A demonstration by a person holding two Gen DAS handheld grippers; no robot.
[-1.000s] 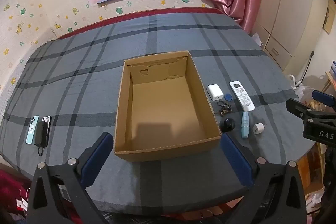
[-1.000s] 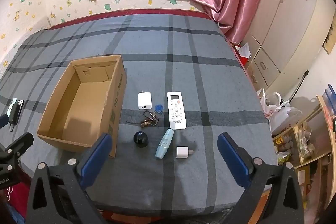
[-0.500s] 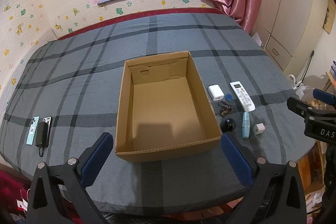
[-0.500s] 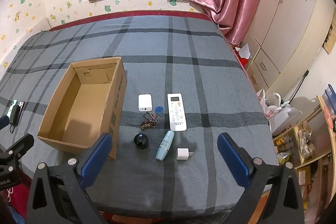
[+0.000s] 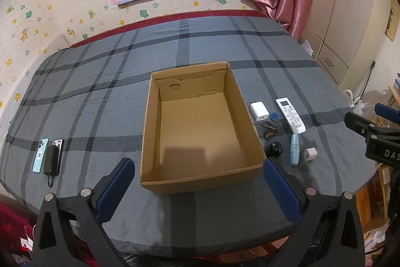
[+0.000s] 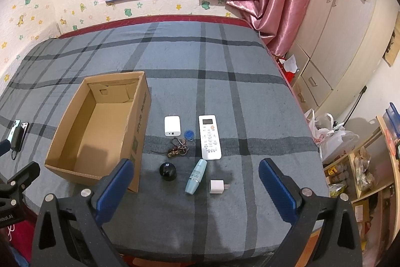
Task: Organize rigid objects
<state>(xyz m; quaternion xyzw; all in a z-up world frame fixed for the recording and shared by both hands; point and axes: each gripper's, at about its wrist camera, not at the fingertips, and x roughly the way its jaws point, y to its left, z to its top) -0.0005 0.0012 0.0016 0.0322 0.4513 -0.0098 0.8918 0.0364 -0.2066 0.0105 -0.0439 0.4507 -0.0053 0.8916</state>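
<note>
I hold both grippers above the near edge of a bed covered in a grey plaid blanket (image 6: 225,96), my left gripper (image 5: 198,188) and right gripper (image 6: 195,187) each spread wide and holding nothing. An open, empty cardboard box (image 5: 200,174) sits ahead of the left gripper. To its right lie a white charger (image 6: 172,126), blue key fob (image 6: 189,135), keyring (image 6: 178,148), white remote control (image 6: 209,137), black round object (image 6: 168,170), light-blue tube (image 6: 196,176) and small white plug adapter (image 6: 217,186); two phones (image 5: 48,155) lie well apart at the far left.
</note>
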